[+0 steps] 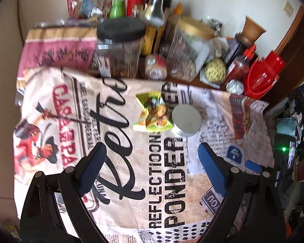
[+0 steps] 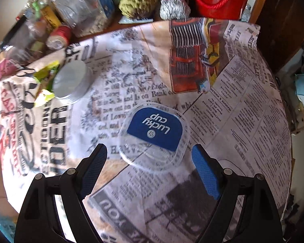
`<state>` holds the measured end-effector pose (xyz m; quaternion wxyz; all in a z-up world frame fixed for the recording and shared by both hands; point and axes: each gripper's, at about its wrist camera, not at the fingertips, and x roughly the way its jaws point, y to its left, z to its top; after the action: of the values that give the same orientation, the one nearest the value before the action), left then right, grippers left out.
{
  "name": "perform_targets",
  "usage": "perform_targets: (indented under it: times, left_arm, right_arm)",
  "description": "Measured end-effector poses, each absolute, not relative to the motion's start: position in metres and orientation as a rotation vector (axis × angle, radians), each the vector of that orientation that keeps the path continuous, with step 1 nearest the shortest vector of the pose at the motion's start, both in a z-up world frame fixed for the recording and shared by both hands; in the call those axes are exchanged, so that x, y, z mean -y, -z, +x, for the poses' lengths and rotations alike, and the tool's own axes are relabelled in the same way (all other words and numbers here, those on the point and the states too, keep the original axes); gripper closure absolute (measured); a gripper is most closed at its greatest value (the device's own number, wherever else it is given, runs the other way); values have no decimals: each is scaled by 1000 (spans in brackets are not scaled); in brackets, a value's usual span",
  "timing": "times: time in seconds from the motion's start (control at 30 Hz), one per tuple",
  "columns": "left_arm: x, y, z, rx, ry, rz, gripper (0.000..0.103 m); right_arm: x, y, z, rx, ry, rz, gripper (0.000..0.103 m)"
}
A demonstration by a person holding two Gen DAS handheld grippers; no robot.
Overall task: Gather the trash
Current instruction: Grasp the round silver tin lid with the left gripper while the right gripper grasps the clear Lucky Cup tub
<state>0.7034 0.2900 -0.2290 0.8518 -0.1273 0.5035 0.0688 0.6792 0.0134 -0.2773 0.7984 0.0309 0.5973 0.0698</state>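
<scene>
Right gripper [image 2: 149, 169] jaws spread, empty; clear lid [image 2: 154, 136] labelled "Lucky cup" just ahead between the fingertips. Left gripper [image 1: 152, 169] also released; "REFLECTION PONDER" on tablecloth [image 1: 168, 182] between its fingers, crumpled wrapper [image 1: 152, 113] touching tin can [image 1: 185, 121] ahead.

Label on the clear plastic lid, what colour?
Blue with white "Lucky cup" lettering on the clear plastic lid; clearest in the right wrist view.

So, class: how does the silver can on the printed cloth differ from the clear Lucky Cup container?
The silver can is round, opaque metal; the Lucky Cup container is a squarish clear plastic with a blue label. The can touches a green snack wrapper; the container sits alone, ahead of the open right gripper. Both rest on the printed cloth.
</scene>
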Motion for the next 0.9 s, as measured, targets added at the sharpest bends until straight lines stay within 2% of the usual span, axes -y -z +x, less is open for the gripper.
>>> perform_targets:
  times: [0.07,0.4,0.9]
  left_arm:
    - [-288,239,707,-1082,-142,-274,11]
    - [-256,272,741,-1138,-75,-247,11]
    - [-225,323,808,-1217,-48,-305,14]
  right_arm:
    - [-14,282,681,-1289,-152,59,17]
    - [-18,280,672,-1210,-178,-57,25]
    - [82,229,666,-1101,-65,72,28]
